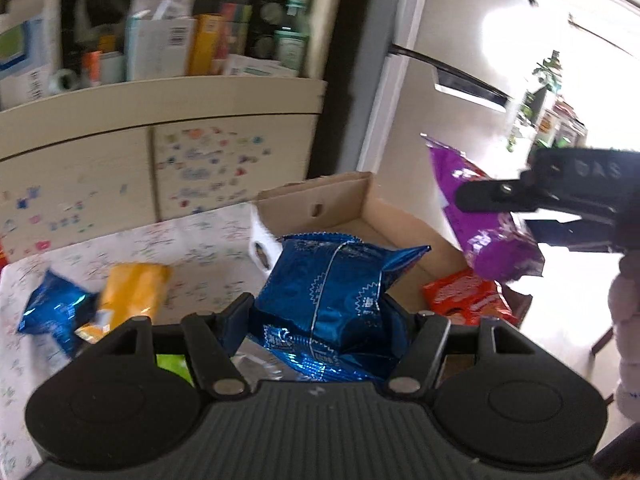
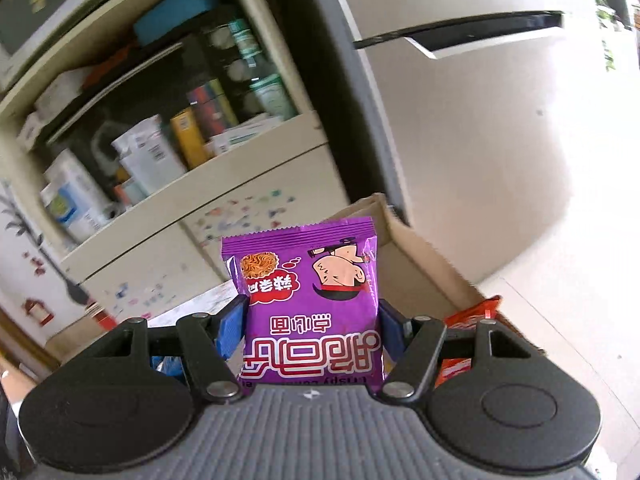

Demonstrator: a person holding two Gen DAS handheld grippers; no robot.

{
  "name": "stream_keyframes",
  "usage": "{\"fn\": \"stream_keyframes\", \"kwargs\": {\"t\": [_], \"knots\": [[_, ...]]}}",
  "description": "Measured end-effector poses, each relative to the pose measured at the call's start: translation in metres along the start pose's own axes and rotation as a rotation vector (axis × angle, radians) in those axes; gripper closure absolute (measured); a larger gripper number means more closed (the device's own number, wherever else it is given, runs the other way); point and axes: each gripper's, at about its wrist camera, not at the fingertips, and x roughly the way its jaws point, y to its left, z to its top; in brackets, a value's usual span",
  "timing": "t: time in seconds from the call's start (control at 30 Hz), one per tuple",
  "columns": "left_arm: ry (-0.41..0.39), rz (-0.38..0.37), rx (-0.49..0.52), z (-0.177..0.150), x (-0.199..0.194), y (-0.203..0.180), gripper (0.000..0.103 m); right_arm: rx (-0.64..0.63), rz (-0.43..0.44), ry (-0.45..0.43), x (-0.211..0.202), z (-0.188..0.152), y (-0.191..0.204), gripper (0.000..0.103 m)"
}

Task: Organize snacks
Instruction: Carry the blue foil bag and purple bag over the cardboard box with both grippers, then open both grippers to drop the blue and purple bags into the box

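Note:
My left gripper (image 1: 326, 312) is shut on a shiny blue snack packet (image 1: 332, 284), held up in front of an open cardboard box (image 1: 360, 204). An orange-red packet (image 1: 464, 298) lies inside that box at its right. My right gripper (image 2: 312, 320) is shut on a purple noodle-snack packet (image 2: 312, 300), printed upside down, above the same box (image 2: 424, 264). The left wrist view also shows the purple packet (image 1: 480, 220) hanging from the right gripper (image 1: 500, 196) over the box's right side. A second blue packet (image 1: 52, 308) and a yellow packet (image 1: 128, 296) lie on the table at left.
A patterned tablecloth (image 1: 192, 244) covers the table beside the box. Behind stands a cream cabinet (image 1: 160, 104) with a cluttered shelf of boxes and bottles, stickers on its doors. A white fridge (image 2: 480, 140) stands at right. A paper roll (image 1: 262, 248) lies by the box's left wall.

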Motion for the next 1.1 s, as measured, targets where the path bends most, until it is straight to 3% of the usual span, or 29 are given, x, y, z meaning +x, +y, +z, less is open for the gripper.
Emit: {"fn": "stream_keyframes", "kwargs": {"t": [0.2,0.6,0.63,0.77,0.83,1.1], "knots": [[0.028,-0.063,0.042,0.002,0.019,-0.023,0.037,0.049,-0.042,-0.009,0.004,0.006,-0.010,0.030],[0.072,-0.094,0.087,-0.001,0.052,-0.047,0.036,0.091,-0.092,0.003,0.018,0.011,-0.016,0.029],[0.076,-0.092,0.092,-0.001,0.054,-0.049,0.034,0.093,-0.099,0.006,0.020,0.011,-0.017,0.029],[0.078,-0.061,0.121,-0.004,0.054,-0.056,0.011,0.107,-0.105,0.008,0.021,0.011,-0.019,0.023],[0.078,-0.036,0.139,-0.005,0.052,-0.059,0.010,0.107,-0.106,-0.001,0.019,0.011,-0.019,0.017],[0.110,0.010,0.153,-0.006,0.046,-0.059,0.010,0.101,-0.100,0.006,0.018,0.009,-0.018,0.016]]}}
